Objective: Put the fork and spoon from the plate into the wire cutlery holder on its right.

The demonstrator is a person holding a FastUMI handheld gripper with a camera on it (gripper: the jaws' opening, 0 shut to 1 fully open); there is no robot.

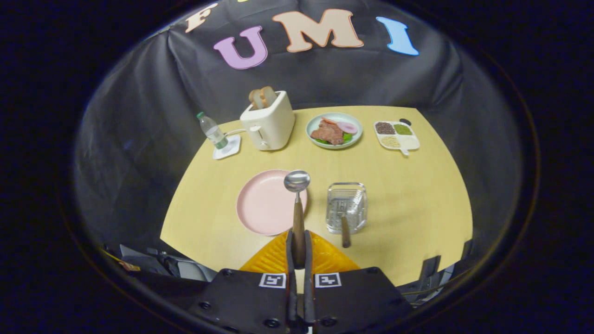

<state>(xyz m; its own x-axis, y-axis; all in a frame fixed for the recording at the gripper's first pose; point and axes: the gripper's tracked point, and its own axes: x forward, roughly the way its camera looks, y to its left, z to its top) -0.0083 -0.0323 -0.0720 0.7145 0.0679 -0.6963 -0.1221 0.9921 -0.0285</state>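
Spoon pinched in the closed jaws, held above the pink plate at frame centre.
Holder sits right, fork handle already protruding; the thin grip may let the spoon swivel and strike the rim.

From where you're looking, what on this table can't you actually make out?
- Spoon: the gripper is shut on its wooden handle, and the fingers hide the handle's end.
- Wire cutlery holder: a wooden handle sticks out; the head inside is blurred behind the wires, so I cannot confirm it is the fork.
- Divided tray: its contents are too small to identify.
- Table: its near edge is hidden behind the gripper's body.
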